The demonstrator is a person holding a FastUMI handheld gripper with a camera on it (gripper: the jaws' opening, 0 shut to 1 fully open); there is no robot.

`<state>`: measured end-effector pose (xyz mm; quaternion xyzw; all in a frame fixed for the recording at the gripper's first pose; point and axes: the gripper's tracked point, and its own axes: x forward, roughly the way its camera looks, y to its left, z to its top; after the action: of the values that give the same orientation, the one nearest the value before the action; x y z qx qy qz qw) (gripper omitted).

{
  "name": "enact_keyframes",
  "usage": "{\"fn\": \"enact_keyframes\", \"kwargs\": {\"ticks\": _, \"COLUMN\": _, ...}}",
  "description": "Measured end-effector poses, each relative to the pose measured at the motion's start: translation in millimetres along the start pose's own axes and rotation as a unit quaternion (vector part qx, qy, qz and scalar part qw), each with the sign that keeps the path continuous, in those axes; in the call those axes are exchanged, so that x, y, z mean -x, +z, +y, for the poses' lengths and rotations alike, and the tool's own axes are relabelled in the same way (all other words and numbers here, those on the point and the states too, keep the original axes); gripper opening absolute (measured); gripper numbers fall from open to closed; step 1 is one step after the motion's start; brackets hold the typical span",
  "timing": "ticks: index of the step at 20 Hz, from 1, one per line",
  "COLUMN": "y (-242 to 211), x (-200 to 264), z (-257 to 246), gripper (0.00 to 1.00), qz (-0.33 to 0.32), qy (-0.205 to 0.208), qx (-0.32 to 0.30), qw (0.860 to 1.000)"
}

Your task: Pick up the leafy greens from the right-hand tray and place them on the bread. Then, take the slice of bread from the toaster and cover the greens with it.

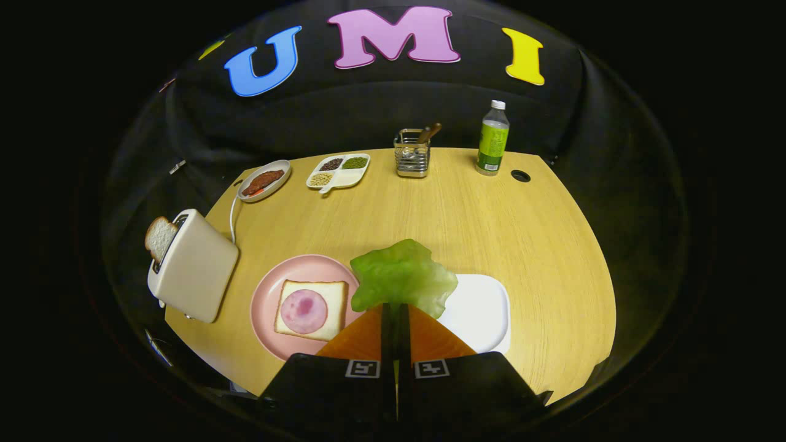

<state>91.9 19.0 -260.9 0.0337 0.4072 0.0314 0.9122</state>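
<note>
Leafy greens (402, 277) hang pinched at the tips of the gripper (396, 307), its fingers closed tight on the leaf's near edge, above the gap between pink plate (270, 288) and white tray (485, 307). Bread (328, 294) with ham sits at ten o'clock of the fingertips; the toaster (193, 267), a slice (159, 236) sticking out, lies farther toward nine.

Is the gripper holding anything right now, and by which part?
Yes. The gripper is shut on the greens, pinching the near edge of the leaf between its fingers.
</note>
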Motion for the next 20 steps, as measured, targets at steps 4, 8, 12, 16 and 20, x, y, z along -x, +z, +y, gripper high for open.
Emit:
{"fn": "enact_keyframes", "kwargs": {"ticks": 4, "y": -7, "x": -9, "z": 45, "gripper": 0.06, "qz": 0.009, "qy": 0.029, "qx": 0.026, "qw": 0.999}}
{"fn": "enact_keyframes", "kwargs": {"ticks": 8, "y": -30, "x": -30, "z": 74, "gripper": 0.06, "qz": 0.033, "qy": 0.032, "qx": 0.049, "qw": 0.998}}
{"fn": "enact_keyframes", "kwargs": {"ticks": 12, "y": -41, "x": -42, "z": 101, "gripper": 0.06, "qz": 0.046, "qy": 0.044, "qx": 0.047, "qw": 0.997}}
{"fn": "enact_keyframes", "kwargs": {"ticks": 16, "y": -47, "x": -51, "z": 110, "gripper": 0.06, "qz": 0.056, "qy": 0.041, "qx": 0.049, "qw": 0.996}}
{"fn": "enact_keyframes", "kwargs": {"ticks": 20, "y": -49, "x": -56, "z": 113, "gripper": 0.09, "qz": 0.061, "qy": 0.040, "qx": 0.046, "qw": 0.996}}
